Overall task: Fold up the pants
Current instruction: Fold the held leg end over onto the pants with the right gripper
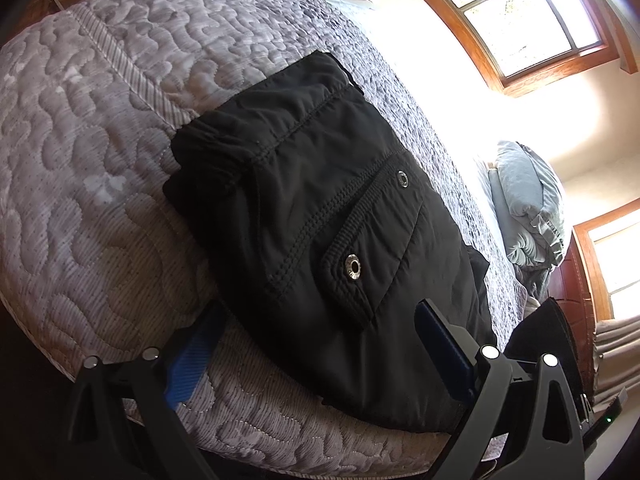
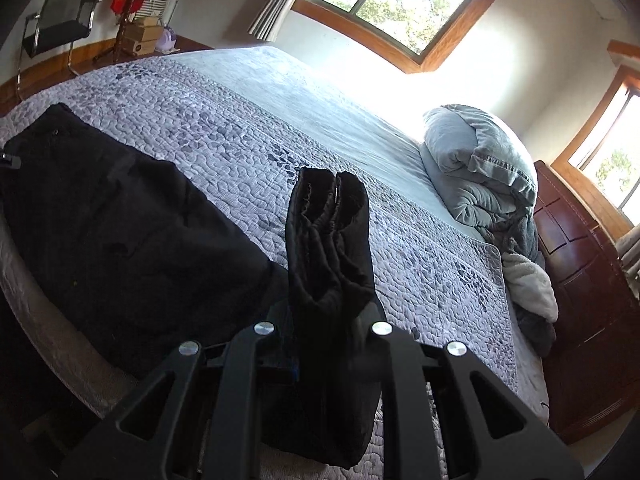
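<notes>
Black pants [image 1: 320, 216] lie on the quilted bed near its front edge, waistband far, a flap pocket with two metal snaps facing up. My left gripper [image 1: 316, 344] is open, its blue-padded fingers [image 1: 188, 364] spread on either side of the near part of the pants, just above them. In the right wrist view the pants body [image 2: 120, 232] lies at the left. My right gripper [image 2: 324, 344] is shut on the bunched leg ends of the pants [image 2: 328, 232], which stand up from between the fingers above the bed.
The grey quilted bedspread [image 2: 260, 128] covers a large bed. A bundled grey blanket [image 2: 480, 168] and a white fleece lie at the right by the wooden headboard [image 2: 580, 280]. A chair [image 2: 64, 12] and boxes stand at the far left. Windows are behind.
</notes>
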Motion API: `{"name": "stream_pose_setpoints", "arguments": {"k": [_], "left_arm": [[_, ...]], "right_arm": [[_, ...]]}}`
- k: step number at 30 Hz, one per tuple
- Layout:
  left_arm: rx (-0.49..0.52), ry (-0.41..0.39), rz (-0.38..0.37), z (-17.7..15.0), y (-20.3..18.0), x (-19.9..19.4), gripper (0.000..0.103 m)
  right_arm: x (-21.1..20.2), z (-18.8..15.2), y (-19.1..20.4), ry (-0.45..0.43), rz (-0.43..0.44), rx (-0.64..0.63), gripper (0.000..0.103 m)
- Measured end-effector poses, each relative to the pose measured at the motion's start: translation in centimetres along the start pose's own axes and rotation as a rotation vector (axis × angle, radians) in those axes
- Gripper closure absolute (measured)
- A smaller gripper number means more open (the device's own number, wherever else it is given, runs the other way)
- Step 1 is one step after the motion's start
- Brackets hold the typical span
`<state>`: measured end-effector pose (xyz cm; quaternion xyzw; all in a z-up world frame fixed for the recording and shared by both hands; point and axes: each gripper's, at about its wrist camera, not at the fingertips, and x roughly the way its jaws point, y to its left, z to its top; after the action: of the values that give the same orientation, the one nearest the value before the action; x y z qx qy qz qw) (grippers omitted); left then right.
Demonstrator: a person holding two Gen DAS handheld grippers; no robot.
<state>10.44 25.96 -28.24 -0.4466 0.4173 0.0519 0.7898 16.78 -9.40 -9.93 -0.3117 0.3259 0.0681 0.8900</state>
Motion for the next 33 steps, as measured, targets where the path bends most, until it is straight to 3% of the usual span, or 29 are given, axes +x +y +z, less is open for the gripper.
{"name": "stream_pose_setpoints", "arguments": {"k": [18,23,29,33], "left_arm": [[0.002,0.008,-0.019,-0.3,0.4,-0.3,0.007],[0.002,0.008,-0.019,-0.3,0.4,-0.4,0.007],[-0.004,0.007,-0.022,-0.4,0.5,-0.3,0.007],[-0.006,0.007,-0.026,-0.4,0.6,-0.3,0.006]], "right_arm": [[3.9,-4.4,14.6,0.03,-0.062,-0.446,0.089],[4.8,-5.8,16.6,0.033,-0.061,-0.497,0.088],[4.3,-5.9,17.3,0.015,-0.021,-0.508,0.067],[1.5,-4.3,15.5,-0.001,0.105,-0.436,0.052]]}}
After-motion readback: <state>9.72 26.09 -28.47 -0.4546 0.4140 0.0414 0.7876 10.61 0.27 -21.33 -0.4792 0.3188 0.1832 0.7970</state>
